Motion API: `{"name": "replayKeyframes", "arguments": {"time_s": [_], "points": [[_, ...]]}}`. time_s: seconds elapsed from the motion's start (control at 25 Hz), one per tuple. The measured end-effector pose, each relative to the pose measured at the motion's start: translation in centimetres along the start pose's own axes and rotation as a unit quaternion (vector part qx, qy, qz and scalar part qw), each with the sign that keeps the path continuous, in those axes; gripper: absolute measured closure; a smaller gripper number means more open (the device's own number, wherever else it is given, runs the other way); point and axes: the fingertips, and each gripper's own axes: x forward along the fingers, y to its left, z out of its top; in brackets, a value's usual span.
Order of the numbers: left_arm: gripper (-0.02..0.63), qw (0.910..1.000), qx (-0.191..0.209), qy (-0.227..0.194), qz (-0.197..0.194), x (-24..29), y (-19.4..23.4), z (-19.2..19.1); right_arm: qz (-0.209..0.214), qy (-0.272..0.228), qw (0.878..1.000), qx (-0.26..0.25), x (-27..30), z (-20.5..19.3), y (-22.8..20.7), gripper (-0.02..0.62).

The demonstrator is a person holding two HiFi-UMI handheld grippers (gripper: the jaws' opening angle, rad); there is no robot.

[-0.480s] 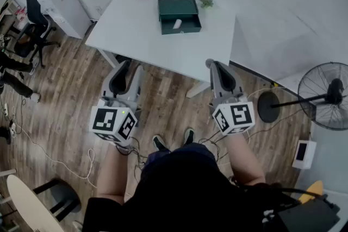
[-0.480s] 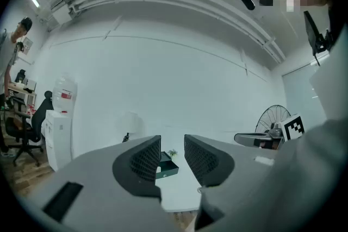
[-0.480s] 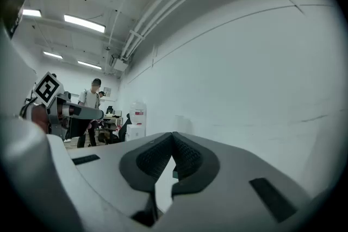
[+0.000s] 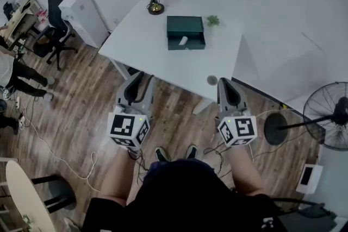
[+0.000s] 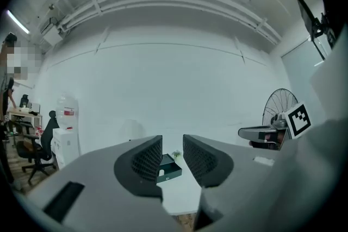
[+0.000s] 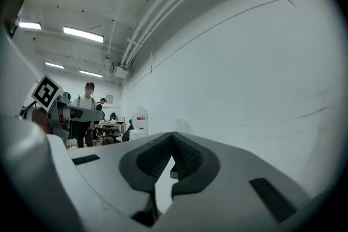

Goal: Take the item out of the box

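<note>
A dark green box (image 4: 186,25) stands on the white table (image 4: 157,60), its drawer pulled out toward me. A small white item (image 4: 183,40) lies in the drawer. Both grippers hang level in front of the table's near edge, well short of the box. The left gripper (image 4: 138,76) has its jaws drawn together with only a narrow slit and nothing in it. Through that slit, in the left gripper view, the box (image 5: 169,169) shows beyond the gripper (image 5: 173,156). The right gripper (image 4: 224,83) is shut and empty, its pads meeting in the right gripper view (image 6: 172,156).
A small plant (image 4: 212,20) and a dark ornament (image 4: 155,6) stand on the table behind the box. A water dispenser (image 4: 81,11) and an office chair (image 4: 54,35) are at the left, a standing fan (image 4: 333,117) at the right. Cables run across the wooden floor (image 4: 65,117).
The head view has shifted, so the table and box sit lower and further right in the picture. Both grippers stay in front of the table edge, jaws as before.
</note>
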Motion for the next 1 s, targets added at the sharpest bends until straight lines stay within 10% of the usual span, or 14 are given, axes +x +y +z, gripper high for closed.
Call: {"name": "replayKeyframes", "arguments": {"time_s": [1.0], "points": [[0.362,0.9964,-0.002,0.012,0.084,2.3,-2.1,-1.6,0.041,-0.001,0.998,0.044,1.6,-1.3,-7.6,0.431]]}}
